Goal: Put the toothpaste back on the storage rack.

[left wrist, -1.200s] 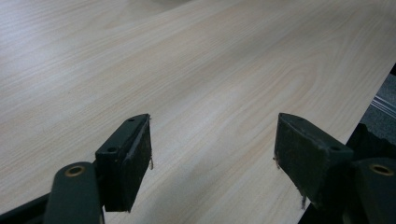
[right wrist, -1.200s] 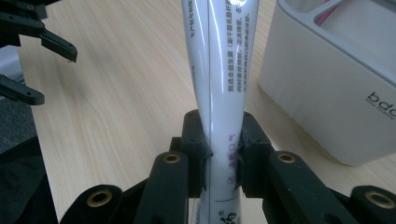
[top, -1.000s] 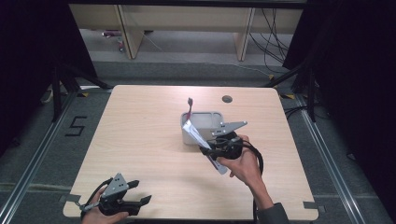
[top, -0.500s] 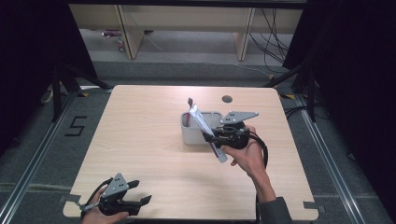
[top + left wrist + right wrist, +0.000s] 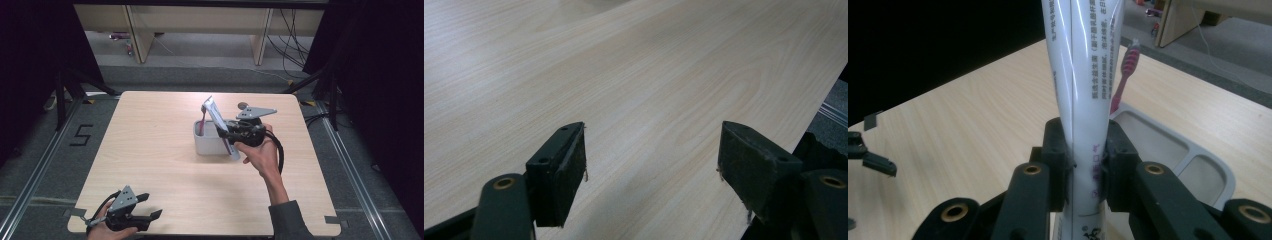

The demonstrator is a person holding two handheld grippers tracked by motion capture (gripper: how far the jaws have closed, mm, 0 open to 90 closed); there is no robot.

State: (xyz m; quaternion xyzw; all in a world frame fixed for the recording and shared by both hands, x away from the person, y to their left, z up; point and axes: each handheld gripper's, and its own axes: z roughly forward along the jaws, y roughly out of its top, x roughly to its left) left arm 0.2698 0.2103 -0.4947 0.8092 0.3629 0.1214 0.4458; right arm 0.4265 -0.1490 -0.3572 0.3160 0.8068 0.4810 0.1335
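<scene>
The right tool (image 5: pixel 1087 167) pinches the toothpaste tube (image 5: pixel 1083 75) low down, so it may tip against the holder (image 5: pixel 212 145); the left tool (image 5: pixel 651 172) stands open, empty.

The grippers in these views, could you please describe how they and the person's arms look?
Both are black, each topped by a grey three-cornered plate. The right gripper trails a thick black cable looping past the hand; its claw has blocky black pads and brass-ringed holes in its links. The left gripper looks alike. A dark grey sleeve covers the right forearm.
</scene>
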